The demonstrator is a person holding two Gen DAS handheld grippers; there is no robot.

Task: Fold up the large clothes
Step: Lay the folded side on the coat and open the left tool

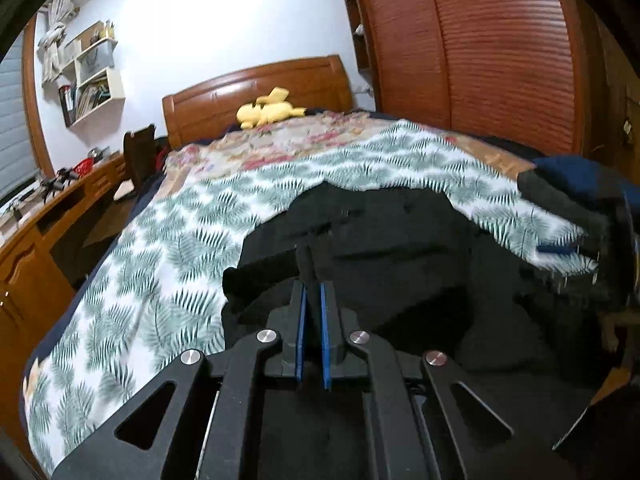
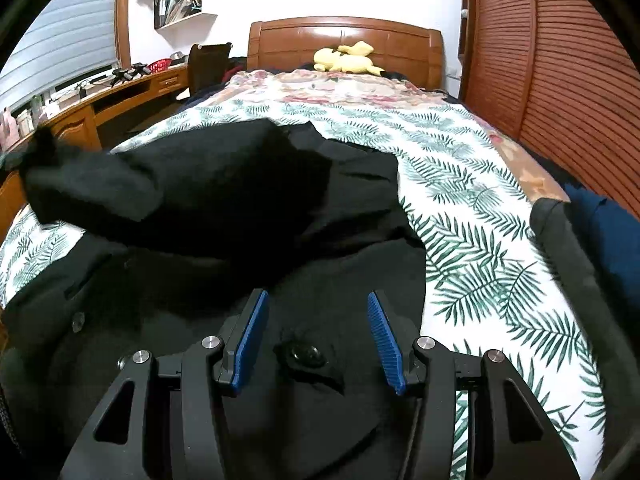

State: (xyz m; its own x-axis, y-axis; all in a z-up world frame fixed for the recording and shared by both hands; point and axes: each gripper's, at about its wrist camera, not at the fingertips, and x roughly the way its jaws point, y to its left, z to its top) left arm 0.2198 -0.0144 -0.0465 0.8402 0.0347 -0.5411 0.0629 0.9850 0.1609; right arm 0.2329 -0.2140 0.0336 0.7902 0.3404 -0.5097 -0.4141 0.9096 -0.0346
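A large black coat [image 2: 248,216] lies spread on the leaf-print bedsheet [image 2: 472,216]; it also shows in the left wrist view [image 1: 400,264]. My left gripper [image 1: 313,292] is shut on a fold of the black coat and holds it lifted. In the right wrist view a sleeve [image 2: 92,184] is raised and drawn across the coat's body from the left. My right gripper [image 2: 316,312] is open and empty, just above the coat's front near a black button [image 2: 306,356].
A yellow plush toy [image 2: 346,60] lies by the wooden headboard [image 2: 344,36]. A wooden desk [image 2: 120,96] and chair run along the left. A slatted wardrobe [image 2: 560,64] stands right. Dark blue and black clothes [image 2: 592,232] lie at the bed's right edge.
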